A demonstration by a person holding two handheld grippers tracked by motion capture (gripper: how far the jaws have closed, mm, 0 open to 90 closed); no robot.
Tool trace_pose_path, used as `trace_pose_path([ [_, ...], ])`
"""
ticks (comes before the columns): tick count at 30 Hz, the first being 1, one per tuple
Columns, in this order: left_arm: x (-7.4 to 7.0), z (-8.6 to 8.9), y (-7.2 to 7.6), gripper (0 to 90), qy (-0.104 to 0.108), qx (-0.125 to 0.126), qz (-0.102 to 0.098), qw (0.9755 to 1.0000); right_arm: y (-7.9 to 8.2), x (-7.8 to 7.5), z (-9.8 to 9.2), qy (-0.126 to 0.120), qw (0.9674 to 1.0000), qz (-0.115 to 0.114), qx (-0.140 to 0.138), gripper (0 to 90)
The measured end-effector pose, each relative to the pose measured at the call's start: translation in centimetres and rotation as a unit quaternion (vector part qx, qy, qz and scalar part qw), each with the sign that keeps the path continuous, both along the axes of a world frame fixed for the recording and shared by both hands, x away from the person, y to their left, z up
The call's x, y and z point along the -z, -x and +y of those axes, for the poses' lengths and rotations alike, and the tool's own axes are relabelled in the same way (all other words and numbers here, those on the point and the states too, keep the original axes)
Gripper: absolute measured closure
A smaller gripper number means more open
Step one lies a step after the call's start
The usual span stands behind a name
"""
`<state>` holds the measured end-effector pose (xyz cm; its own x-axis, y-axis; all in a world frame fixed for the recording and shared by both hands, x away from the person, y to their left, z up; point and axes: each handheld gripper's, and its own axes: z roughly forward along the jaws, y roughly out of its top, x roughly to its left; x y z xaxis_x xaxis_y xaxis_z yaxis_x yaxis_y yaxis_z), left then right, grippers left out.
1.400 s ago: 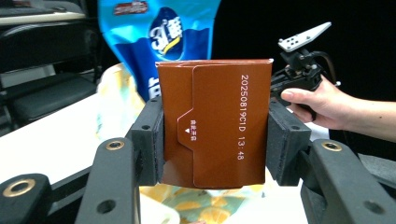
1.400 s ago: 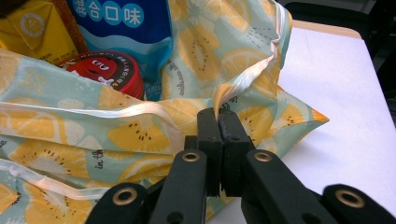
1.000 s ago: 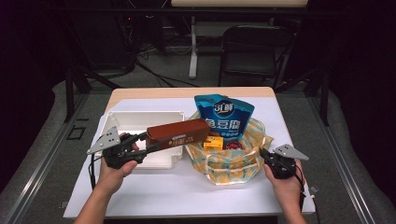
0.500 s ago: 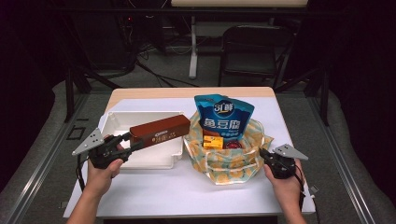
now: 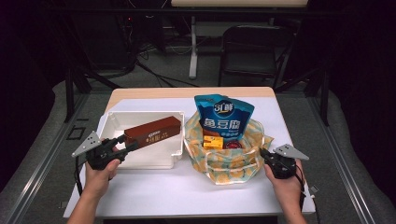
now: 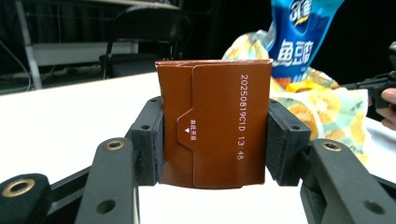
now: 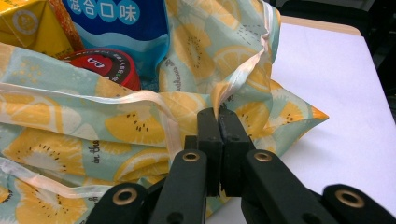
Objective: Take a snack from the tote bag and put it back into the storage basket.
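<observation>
A darkened lab or recording studio: one lit white counter (image 5: pixel 187 196) stands on grey floor, with an empty black chair (image 5: pixel 250 53), metal stand legs (image 5: pixel 192 51) and loose cables (image 5: pixel 154 70) behind it in shadow.

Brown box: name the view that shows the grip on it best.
The left gripper view: the brown box sits end-on, squeezed between both jaws of the left tool. The high view shows its long side above the white tray. The right gripper view looks at the bag instead.
</observation>
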<state>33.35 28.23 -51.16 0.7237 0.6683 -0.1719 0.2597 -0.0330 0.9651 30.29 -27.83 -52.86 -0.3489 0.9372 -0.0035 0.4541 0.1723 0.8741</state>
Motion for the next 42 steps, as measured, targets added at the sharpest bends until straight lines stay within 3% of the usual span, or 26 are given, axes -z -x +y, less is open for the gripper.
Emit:
trace_pose_path([
  [4, 0.8, -0.4, -0.1, 48.2, -0.019, -0.003, 0.009, 0.9998, 0.0, 0.1, 0.0, -0.007, 1.0, -0.002, 0.001, 89.7],
  [9, 1.8, -0.9, -0.2, 48.1, -0.045, -0.023, 0.014, 0.9986, -0.1, 0.2, 0.1, -0.008, 1.0, -0.002, 0.0, 89.6],
  [15, 2.7, -0.4, -0.3, 47.7, -0.027, -0.021, 0.026, 0.9991, 0.0, 0.2, -0.2, -0.007, 1.0, 0.0, 0.001, 89.6],
  [17, 3.0, -0.3, -0.2, 47.4, -0.04, -0.009, 0.032, 0.9987, 0.0, 0.2, -0.2, -0.005, 1.0, 0.002, 0.0, 89.6],
  [20, 3.5, -0.6, 0.0, 47.2, -0.053, -0.015, 0.034, 0.9979, 0.0, 0.3, -0.1, -0.009, 1.0, 0.0, 0.0, 89.6],
  [23, 4.0, -0.6, 0.0, 47.2, -0.074, -0.009, 0.05, 0.9959, 0.0, 0.2, -0.1, -0.006, 1.0, 0.001, 0.0, 89.6],
  [25, 4.4, -0.9, 0.1, 47.0, -0.093, -0.022, 0.046, 0.9944, 0.1, 0.2, -0.1, -0.006, 1.0, 0.002, -0.001, 89.6],
  [26, 4.4, -0.8, 0.1, 47.0, -0.099, -0.013, 0.051, 0.9937, 0.1, 0.3, 0.0, -0.009, 1.0, 0.0, 0.0, 89.6],
  [27, 4.5, -1.0, 0.2, 46.9, -0.103, -0.025, 0.051, 0.9931, 0.1, 0.3, -0.1, -0.009, 1.0, 0.0, 0.0, 89.6],
  [31, 5.0, -1.6, 0.6, 45.8, -0.159, -0.023, 0.061, 0.9851, 0.2, 0.4, -0.1, -0.004, 1.0, 0.006, -0.003, 89.6],
  [33, 5.0, -1.5, 0.5, 45.0, -0.153, -0.025, 0.069, 0.9854, 0.2, 0.4, -0.1, -0.004, 1.0, 0.006, -0.003, 89.6],
  [34, 5.0, -1.5, 0.5, 44.4, -0.148, -0.029, 0.073, 0.9858, 0.1, 0.6, 0.1, -0.018, 0.9998, -0.002, 0.0, 89.6],
  [35, 5.0, -1.5, 0.5, 43.3, -0.148, -0.037, 0.073, 0.9855, 0.2, 0.5, -0.1, -0.01, 0.9999, 0.003, -0.001, 89.6],
  [38, 4.8, -1.3, 1.0, 32.3, -0.137, -0.052, 0.078, 0.9862, 0.3, 0.5, 0.0, -0.006, 1.0, 0.006, -0.005, 89.2],
  [42, 4.0, -0.4, 2.6, 28.5, -0.117, -0.079, 0.086, 0.9863, 0.3, 0.5, -0.1, -0.008, 0.9999, 0.004, -0.005, 88.8],
])
